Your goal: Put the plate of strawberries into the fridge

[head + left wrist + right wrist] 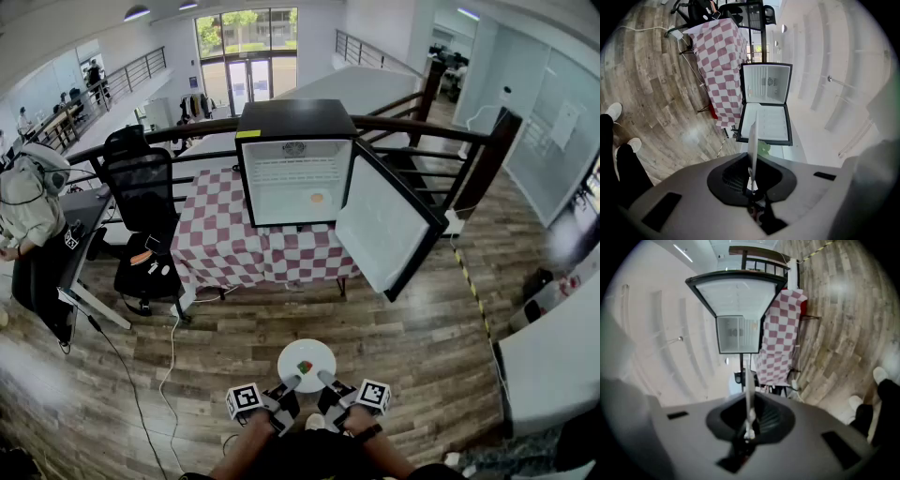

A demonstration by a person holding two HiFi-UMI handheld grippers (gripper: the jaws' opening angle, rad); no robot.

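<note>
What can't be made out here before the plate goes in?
- Number of strawberries: too small in the head view. Both gripper views see the plate edge-on, so its top is hidden.
- Orange item inside the fridge: too small in the head view to identify.
- Plate's underside: hidden in the head view by the plate itself.
- Fridge interior in the right gripper view: blurred, no contents readable.

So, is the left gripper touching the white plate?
Touching. The left gripper view shows the left gripper clamped on the plate, rim edge-on between the jaws.
</note>
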